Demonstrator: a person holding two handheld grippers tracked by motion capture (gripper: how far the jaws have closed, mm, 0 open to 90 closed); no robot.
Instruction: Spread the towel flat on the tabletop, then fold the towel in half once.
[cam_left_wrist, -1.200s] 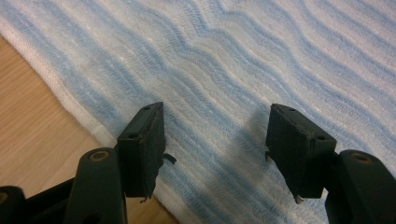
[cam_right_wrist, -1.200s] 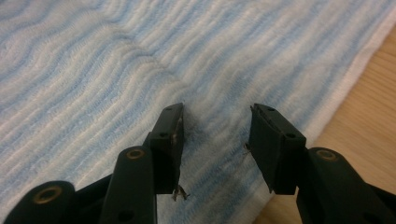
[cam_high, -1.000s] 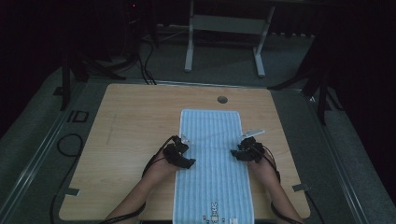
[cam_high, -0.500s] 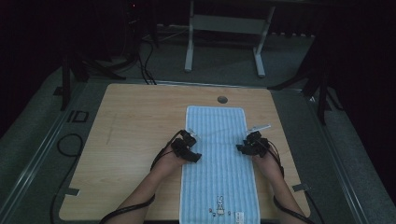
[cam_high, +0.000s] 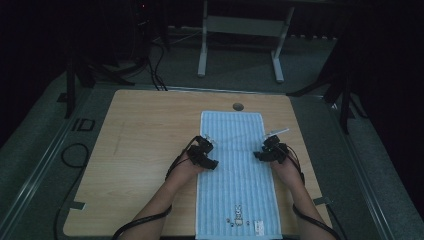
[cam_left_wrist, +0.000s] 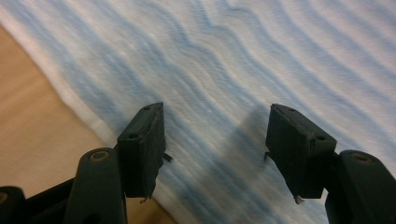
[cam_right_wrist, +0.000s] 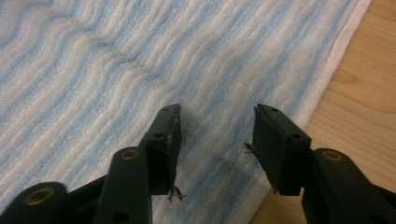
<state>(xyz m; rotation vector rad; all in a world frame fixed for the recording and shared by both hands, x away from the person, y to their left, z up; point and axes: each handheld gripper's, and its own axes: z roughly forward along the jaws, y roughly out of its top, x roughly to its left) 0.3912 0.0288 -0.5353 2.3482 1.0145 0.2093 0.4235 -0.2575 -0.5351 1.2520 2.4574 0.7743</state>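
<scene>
Your left gripper (cam_high: 206, 154) and right gripper (cam_high: 270, 150) flank the striped towel (cam_high: 235, 165) mid-frame (fingers wide open, holding nothing).

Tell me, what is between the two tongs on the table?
In the high view, only the blue striped towel lies between the left tongs and the right tongs.

My forearms reach forward, well apart. My left gripper (cam_high: 207, 152) and right gripper (cam_high: 267, 150) sit level with each other, either side of the towel (cam_high: 235, 165), jaws spread wide.
</scene>
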